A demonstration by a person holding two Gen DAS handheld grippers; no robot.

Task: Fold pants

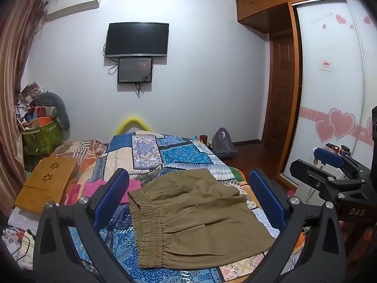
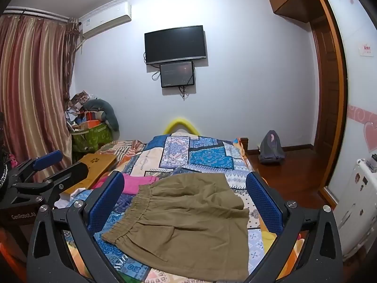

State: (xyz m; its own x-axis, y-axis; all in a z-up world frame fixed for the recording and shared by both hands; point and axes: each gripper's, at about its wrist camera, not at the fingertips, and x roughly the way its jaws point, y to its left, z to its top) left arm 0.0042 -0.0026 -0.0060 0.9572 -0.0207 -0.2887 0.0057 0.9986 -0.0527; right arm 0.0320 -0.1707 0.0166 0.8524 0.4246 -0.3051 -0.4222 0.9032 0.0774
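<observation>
A pair of olive-brown pants lies spread on the patchwork bedspread, with the elastic waistband at the left and the legs toward the right. It also shows in the right wrist view. My left gripper is open and empty, held above the pants. My right gripper is open and empty, also above the pants. The right gripper shows at the right edge of the left wrist view. The left gripper shows at the left edge of the right wrist view.
A pink garment lies just left of the pants. A wooden lap tray sits on the bed's left side. A cluttered green bag stands by the curtain. A grey backpack sits on the floor. Wardrobe doors stand at right.
</observation>
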